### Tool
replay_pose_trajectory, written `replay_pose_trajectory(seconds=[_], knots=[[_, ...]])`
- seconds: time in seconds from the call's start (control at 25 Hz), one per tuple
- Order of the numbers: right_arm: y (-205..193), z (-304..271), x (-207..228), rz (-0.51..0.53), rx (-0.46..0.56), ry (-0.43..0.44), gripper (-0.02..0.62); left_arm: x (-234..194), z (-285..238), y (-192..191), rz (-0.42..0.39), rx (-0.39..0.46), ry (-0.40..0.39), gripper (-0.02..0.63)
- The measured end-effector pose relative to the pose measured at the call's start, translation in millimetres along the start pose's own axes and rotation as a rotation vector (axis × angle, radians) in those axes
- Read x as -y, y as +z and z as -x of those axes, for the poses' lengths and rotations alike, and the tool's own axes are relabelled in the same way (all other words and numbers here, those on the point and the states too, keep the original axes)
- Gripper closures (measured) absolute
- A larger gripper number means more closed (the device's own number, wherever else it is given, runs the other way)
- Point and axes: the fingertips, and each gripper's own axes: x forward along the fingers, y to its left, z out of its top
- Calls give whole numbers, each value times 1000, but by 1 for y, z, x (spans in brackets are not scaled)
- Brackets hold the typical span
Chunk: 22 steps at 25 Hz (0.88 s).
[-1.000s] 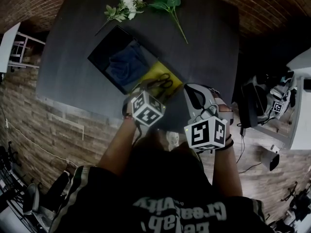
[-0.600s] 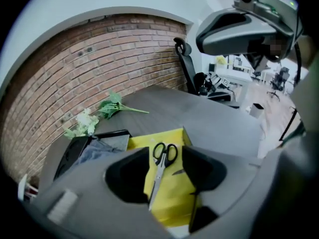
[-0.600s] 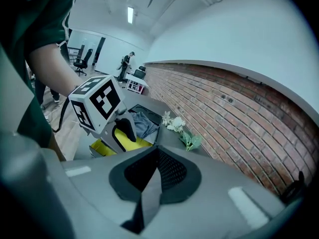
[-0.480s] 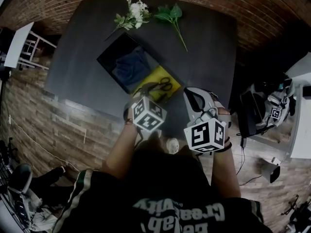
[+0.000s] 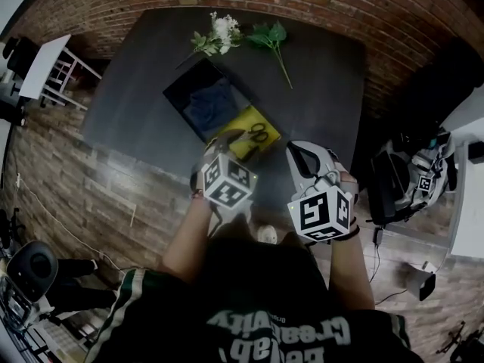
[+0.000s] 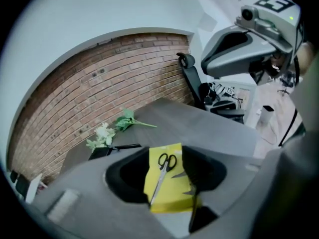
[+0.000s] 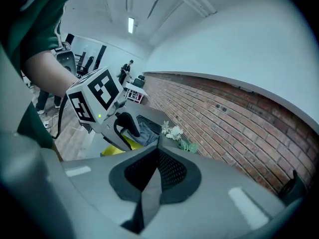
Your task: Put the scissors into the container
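Both forearms reach forward from the body, side by side over the near edge of the dark table (image 5: 321, 89), each hand gripping its tool from behind the marker cube.

Left gripper (image 5: 229, 144): angled toward the far right, tips at the near end of the black container (image 5: 180, 91). Jaws stand apart with nothing clamped; its own view looks through the gap at the scissors (image 6: 164, 169).

Right gripper (image 5: 301, 153): just right of the left one, over the table's near edge, pointing away. Jaws pressed together, nothing between them.

The scissors lie flat on a yellow sheet (image 6: 172, 193), black handles toward the far side, blades pointing near. The sheet sits at the near-right end of the container, beside a blue cloth (image 5: 211, 103).

White flower sprig (image 5: 220, 35) and green leaf stem (image 5: 273, 41) lie on the far part of the table.

Writing: white print on the person's dark shirt (image 5: 280, 337) shows upside down and is not readable in full. The cubes carry black-and-white square markers only.
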Motion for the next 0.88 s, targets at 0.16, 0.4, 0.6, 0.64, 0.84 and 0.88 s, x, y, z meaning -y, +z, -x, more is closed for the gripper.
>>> replay_pose_trajectory(seconds=[0.16,0.4,0.6,0.64,0.84,0.88], knots=[[4,17,-5,12,19,0,589,4,21,7,8,22,36,399],[5,38,-18,36,39,11,589,9,50,16,26,68,95,399],[7,56,-20,38,61,3,589,19,71,30,22,109,126,400],[9,60,-20,37,72,-1,589,20,76,32,19,113,135,400],[21,79,-22,15,117,-16,589,24,102,42,4,136,185,400],[23,82,-23,12,124,-18,589,25,107,45,3,146,192,400]])
